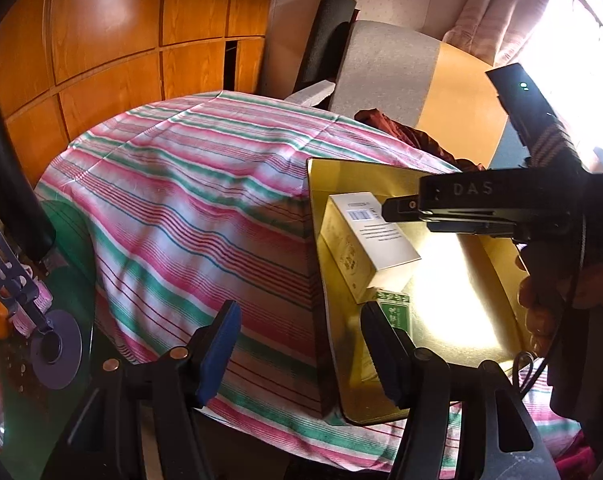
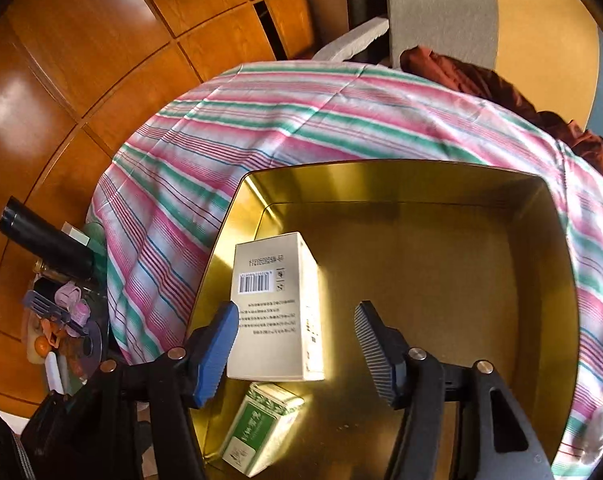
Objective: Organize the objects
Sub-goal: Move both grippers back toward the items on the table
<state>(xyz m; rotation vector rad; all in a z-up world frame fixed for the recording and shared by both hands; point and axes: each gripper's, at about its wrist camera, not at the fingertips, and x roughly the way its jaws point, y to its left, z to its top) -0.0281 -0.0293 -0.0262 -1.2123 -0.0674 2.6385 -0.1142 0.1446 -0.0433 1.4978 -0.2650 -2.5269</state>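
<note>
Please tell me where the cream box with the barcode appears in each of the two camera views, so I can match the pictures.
Left wrist view: the cream box lies right of centre, inside the gold tin, under the other gripper's tip.
Right wrist view: the same box lies at centre-left in the tin, just beyond the blue left pad.
Shared landmark: the small green box just in front of it.

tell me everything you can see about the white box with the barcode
The white box is a tall rectangular carton, cardboard by the look of it, closed, with cream sides. Its upward face carries a barcode and lines of small print. It lies flat on the floor of the gold tin, close to the tin's left wall, one end beside a smaller green box. The right gripper stands open above it, its pads clear of the box.
</note>
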